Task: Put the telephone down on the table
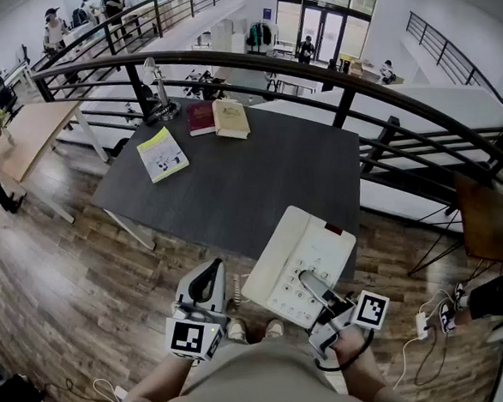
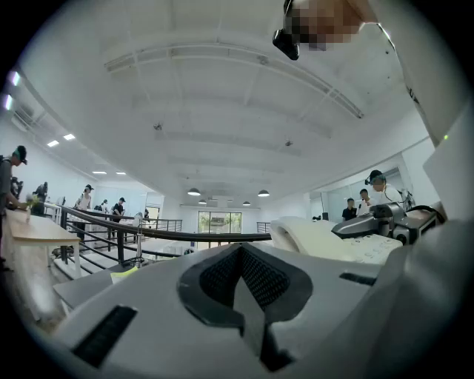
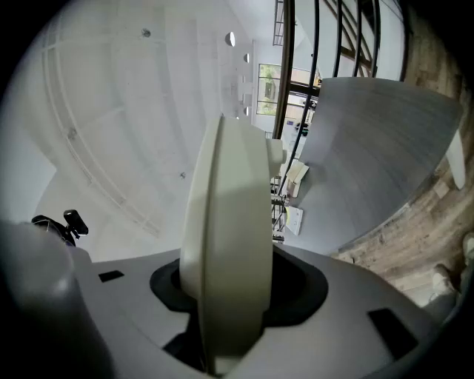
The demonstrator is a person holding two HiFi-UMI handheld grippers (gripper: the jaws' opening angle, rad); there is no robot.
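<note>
A cream push-button telephone [image 1: 298, 257] hangs in the air over the near right corner of the dark grey table [image 1: 233, 180], tilted, keypad up. My right gripper [image 1: 313, 286] is shut on its near edge; in the right gripper view the telephone [image 3: 226, 244] stands edge-on between the jaws, with the table [image 3: 370, 148] beyond. My left gripper [image 1: 207, 280] is held level at the lower left, jaws together and empty. In the left gripper view its jaws meet at the left gripper [image 2: 242, 277], and the telephone [image 2: 318, 238] shows to the right.
At the table's far end lie a yellow booklet [image 1: 161, 153], a dark red book [image 1: 200, 118] and a cream book [image 1: 231, 118], beside a metal stand [image 1: 156, 91]. A curved black railing [image 1: 347, 86] runs behind. A brown chair [image 1: 485, 218] stands right. Cables lie on the wood floor.
</note>
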